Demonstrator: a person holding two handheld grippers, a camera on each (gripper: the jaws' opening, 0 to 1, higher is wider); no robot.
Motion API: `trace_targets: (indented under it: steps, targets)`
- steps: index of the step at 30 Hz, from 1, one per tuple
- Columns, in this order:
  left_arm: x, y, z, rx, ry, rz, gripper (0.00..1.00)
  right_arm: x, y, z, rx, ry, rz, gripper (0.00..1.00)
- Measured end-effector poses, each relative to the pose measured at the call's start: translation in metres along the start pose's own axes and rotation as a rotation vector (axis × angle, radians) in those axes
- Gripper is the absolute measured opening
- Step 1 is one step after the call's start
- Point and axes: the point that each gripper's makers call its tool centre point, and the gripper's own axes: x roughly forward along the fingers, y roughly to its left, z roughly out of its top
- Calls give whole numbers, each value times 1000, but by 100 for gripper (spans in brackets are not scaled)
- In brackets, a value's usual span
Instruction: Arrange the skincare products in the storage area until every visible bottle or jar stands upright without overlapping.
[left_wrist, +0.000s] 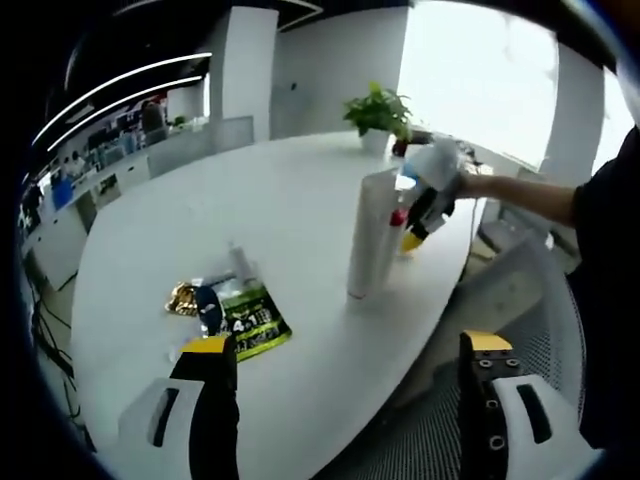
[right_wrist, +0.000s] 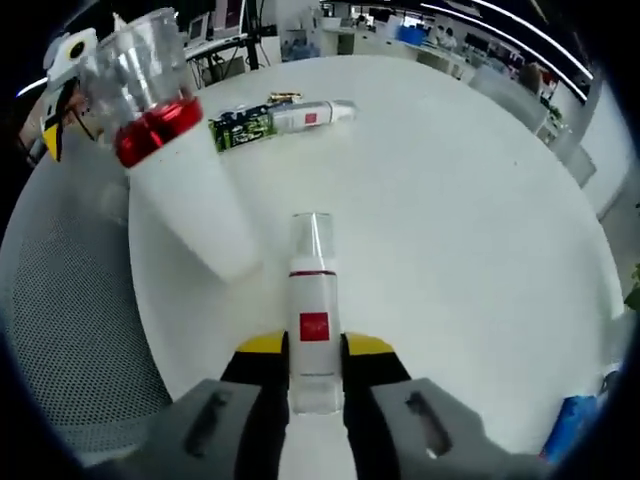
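A tall white bottle (left_wrist: 365, 235) with a red band and clear cap (right_wrist: 175, 170) stands upright near the table's edge. My right gripper (right_wrist: 313, 350) is shut on a small white bottle (right_wrist: 313, 280) with a red label and clear cap, held just beside the tall one; this gripper (left_wrist: 425, 205) also shows in the left gripper view. Farther along the table another white bottle (right_wrist: 310, 115) lies on its side by a green sachet (left_wrist: 250, 320) and a gold item (left_wrist: 183, 297). My left gripper (left_wrist: 350, 350) hangs open over the table edge, near the lying items.
The white oval table (left_wrist: 250, 200) carries a potted plant (left_wrist: 378, 112) at its far end. A grey mesh chair (right_wrist: 70, 330) stands against the table's near edge. A person's sleeve (left_wrist: 610, 230) is at the right. Office desks fill the background.
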Motion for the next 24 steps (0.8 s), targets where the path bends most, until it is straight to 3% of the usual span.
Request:
trace_targets:
  steps: [11, 15, 24]
  targets:
    - [-1, -4, 10, 10, -23, 5, 76, -37, -6, 6, 79, -142, -112, 18]
    - [-1, -7, 17, -13, -58, -2, 68, -59, -6, 17, 115, -224, -154, 18]
    - [-1, -20, 31, -40, -128, -64, 49, -115, 4, 46, 107, -378, -216, 19]
